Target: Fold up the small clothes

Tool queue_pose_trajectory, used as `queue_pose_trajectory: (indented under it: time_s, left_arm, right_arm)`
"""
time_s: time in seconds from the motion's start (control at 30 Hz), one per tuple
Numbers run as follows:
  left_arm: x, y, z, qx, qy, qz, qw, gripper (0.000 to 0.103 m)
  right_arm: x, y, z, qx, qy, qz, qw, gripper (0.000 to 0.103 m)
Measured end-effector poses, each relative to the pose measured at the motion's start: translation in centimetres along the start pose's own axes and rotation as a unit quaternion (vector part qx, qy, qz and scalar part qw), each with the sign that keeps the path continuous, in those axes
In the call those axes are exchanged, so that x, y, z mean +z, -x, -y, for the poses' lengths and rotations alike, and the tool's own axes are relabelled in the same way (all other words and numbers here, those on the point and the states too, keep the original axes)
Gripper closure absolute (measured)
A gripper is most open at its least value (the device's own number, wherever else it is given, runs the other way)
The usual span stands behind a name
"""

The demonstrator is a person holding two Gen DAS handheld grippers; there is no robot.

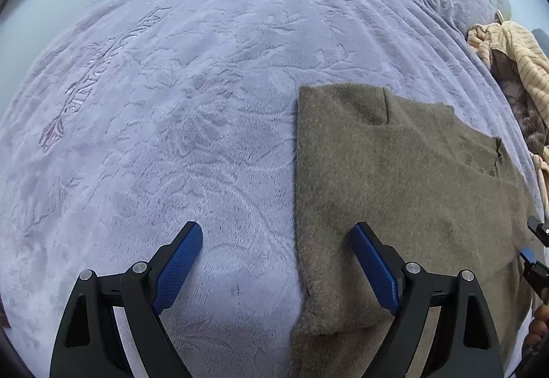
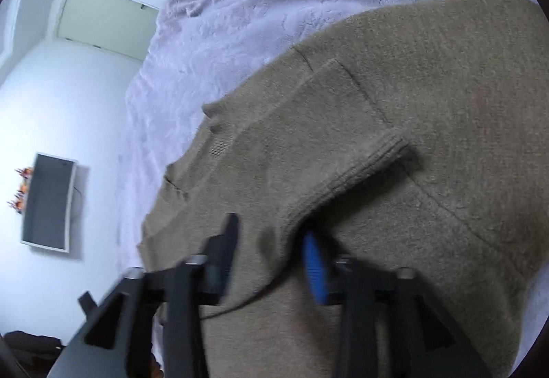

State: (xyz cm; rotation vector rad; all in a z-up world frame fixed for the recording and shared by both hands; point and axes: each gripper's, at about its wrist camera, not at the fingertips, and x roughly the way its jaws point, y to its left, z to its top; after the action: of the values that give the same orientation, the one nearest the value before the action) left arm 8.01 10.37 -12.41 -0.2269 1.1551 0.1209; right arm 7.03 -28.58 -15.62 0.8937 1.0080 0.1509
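Sweater (image 1: 394, 179) in olive-brown knit lies flat on the lilac fleece blanket (image 1: 171, 103), partly folded already by the look of its straight left edge. I judge the step in hand to be taking up a sleeve or side panel and laying it over the body. To do that well I would grip only the top layer near the ribbed cuff (image 2: 374, 155), lift just enough to clear the knit, carry it across in one sweep and set it down square to that left edge, so nothing bunches beneath.

My left tongs (image 1: 274, 234) stand wide, holding nothing; the garment's left edge runs between the two blue pads, the right pad over the knit and the left one over bare blanket. They hover at the near end of the sweater, whose collar end lies far and to the right.

My right tongs (image 2: 271, 240) sit over the sweater's near part with the jaws apart and a fold of knit rising between them. That view is smeared, so I cannot tell whether they have any hold on the cloth. A heap of striped cream clothes (image 1: 514, 62) waits at the far right.
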Motion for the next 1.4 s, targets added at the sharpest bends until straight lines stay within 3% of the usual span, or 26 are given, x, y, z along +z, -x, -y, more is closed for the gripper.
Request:
queue_pose_trajectory:
  time_s: [0.17,0.3,0.33,0.37,0.4,0.43,0.53,0.6,0.63,0.77,0.9,0.97,1.07,1.17,1.2,1.27,1.3,1.4]
  left_arm:
    - [3.4,-2.2,0.2,-0.080,0.016,-0.037,0.9960,0.014]
    - [5.7,-3.6,0.5,-0.117,0.023,-0.045,0.9919,0.015]
    - [5.8,-3.5,0.9,-0.125,0.023,-0.042,0.9910,0.026]
    - [6.1,-3.5,1.1,-0.135,0.021,-0.043,0.9897,0.048]
    - [6.3,-3.7,1.3,-0.141,0.018,-0.049,0.9887,0.060]
    - [6.5,-3.9,1.4,-0.141,0.015,-0.055,0.9883,0.082]
    - [6.9,-3.6,1.3,-0.155,0.010,-0.053,0.9865,0.086]
    - [7.1,-2.8,0.8,-0.161,-0.002,-0.044,0.9860,0.086]
    - [7.2,-2.5,0.5,-0.162,-0.007,-0.038,0.9861,0.092]
    - [7.4,-3.3,-1.2,-0.163,-0.003,-0.042,0.9857,0.092]
    - [6.8,-4.0,-1.3,-0.160,-0.008,-0.039,0.9862,0.092]
    - [6.7,-3.9,-1.1,-0.158,-0.012,-0.035,0.9868,0.092]
    - [6.5,-3.3,-1.4,-0.150,-0.012,-0.026,0.9883,0.091]
    - [6.3,-2.6,-1.4,-0.137,-0.013,-0.024,0.9902,0.090]
    - [6.2,-2.4,-1.4,-0.131,-0.016,-0.024,0.9909,0.086]
    - [5.8,-1.7,-1.2,-0.097,-0.021,-0.019,0.9949,0.041]
    - [5.5,-1.2,-1.2,-0.088,-0.022,-0.010,0.9959,0.035]
    - [4.5,-0.2,-1.4,-0.091,-0.024,-0.013,0.9954,0.035]
  right_arm:
    - [1.0,-0.7,-0.5,-0.001,-0.006,-0.008,1.000,0.048]
    - [0.5,-0.1,0.3,0.005,-0.003,-0.011,1.000,0.048]
    - [0.5,-0.2,0.3,0.006,-0.002,-0.011,1.000,0.048]
    - [0.5,-0.2,0.3,0.008,-0.003,-0.012,1.000,0.048]
    - [0.5,-0.2,0.5,0.010,-0.004,-0.012,1.000,0.048]
    - [0.5,-0.2,0.7,0.013,-0.007,-0.012,1.000,0.048]
    - [0.6,-0.4,1.2,0.018,-0.024,-0.013,0.999,0.049]
    - [0.8,-0.5,1.1,0.008,-0.030,-0.015,0.999,0.091]
    - [0.8,-0.5,0.9,-0.002,-0.029,-0.016,0.999,0.097]
    - [0.8,0.7,-1.5,0.008,0.012,-0.001,1.000,0.097]
    - [0.0,1.0,-1.5,-0.033,0.046,0.004,0.998,0.097]
    - [-0.5,0.1,0.5,-0.066,0.036,-0.010,0.997,0.096]
    - [-1.1,0.0,2.5,-0.044,0.002,-0.010,0.999,0.098]
    - [-1.4,0.6,2.3,-0.050,-0.001,-0.007,0.999,0.094]
    - [-1.4,0.8,2.3,-0.052,-0.004,-0.008,0.999,0.094]
    - [-1.4,1.2,2.4,-0.051,-0.012,-0.011,0.999,0.092]
    - [-1.5,1.5,2.5,-0.049,-0.016,-0.012,0.999,0.090]
    - [-1.8,2.3,2.4,-0.039,-0.023,-0.018,0.999,0.079]
